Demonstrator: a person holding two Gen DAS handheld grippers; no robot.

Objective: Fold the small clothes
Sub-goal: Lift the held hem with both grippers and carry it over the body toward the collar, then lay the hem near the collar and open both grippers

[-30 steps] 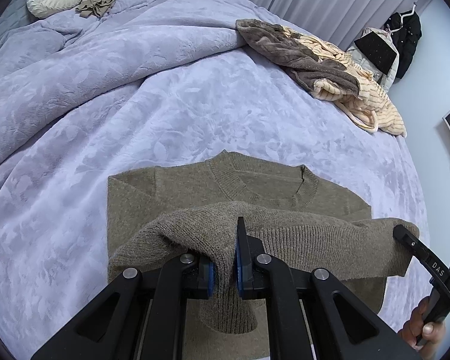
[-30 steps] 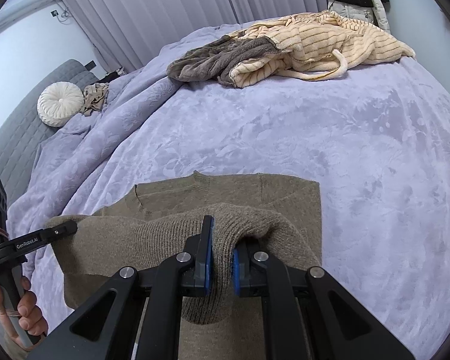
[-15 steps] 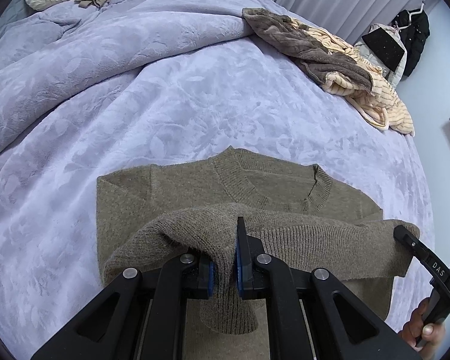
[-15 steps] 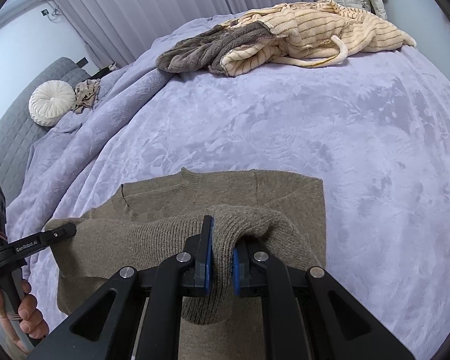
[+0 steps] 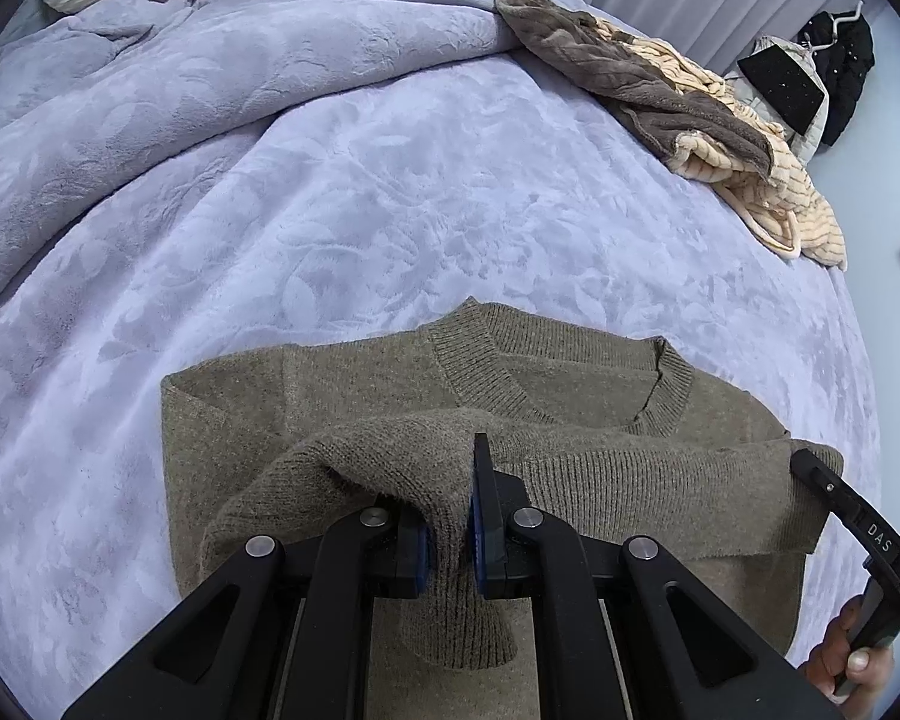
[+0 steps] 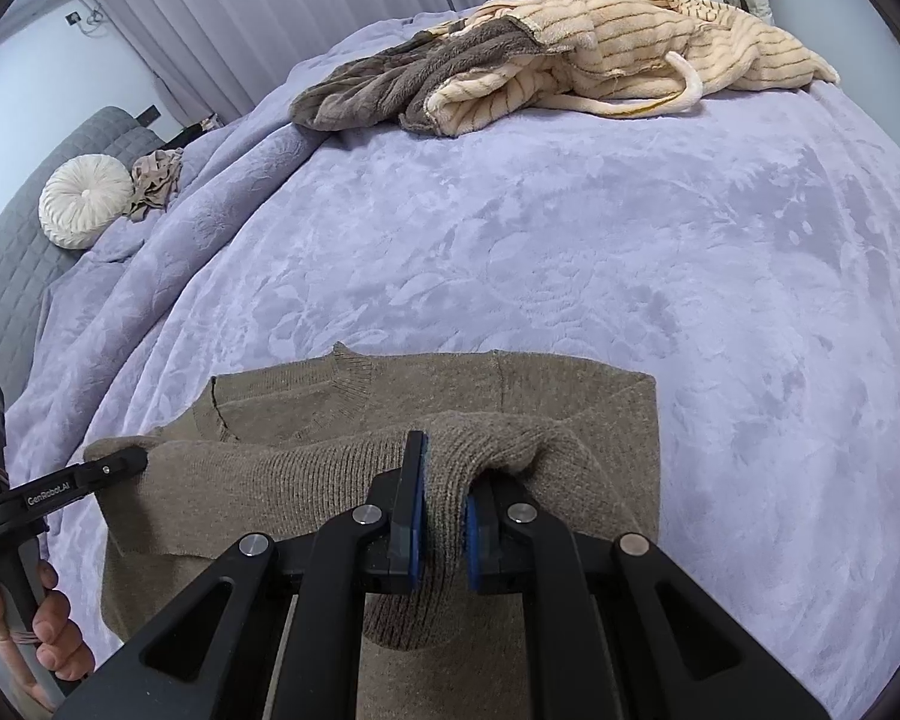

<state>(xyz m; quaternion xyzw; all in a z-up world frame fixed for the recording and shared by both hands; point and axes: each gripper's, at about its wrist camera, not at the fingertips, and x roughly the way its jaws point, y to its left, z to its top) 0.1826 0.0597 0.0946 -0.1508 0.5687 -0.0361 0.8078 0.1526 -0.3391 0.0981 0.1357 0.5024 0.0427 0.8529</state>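
Note:
An olive-brown knitted sweater lies flat on the lilac bedspread, neck away from me. Its ribbed bottom hem is lifted and stretched over the body toward the collar. My left gripper is shut on the hem's left end, cloth bunched between its blue pads. My right gripper is shut on the hem's right end over the same sweater. Each view shows the other gripper's finger at the hem's far corner: right one, left one.
A heap of brown and cream striped fleece clothes lies at the bed's far side. A round white cushion and a crumpled beige garment sit by the grey headboard. Dark clothes hang beyond the bed. A person's hand grips the left handle.
Both grippers have carried the lifted hem forward and lower over the sweater, nearer to the collar. The bed's far side has slid up in both views. The grips are unchanged.

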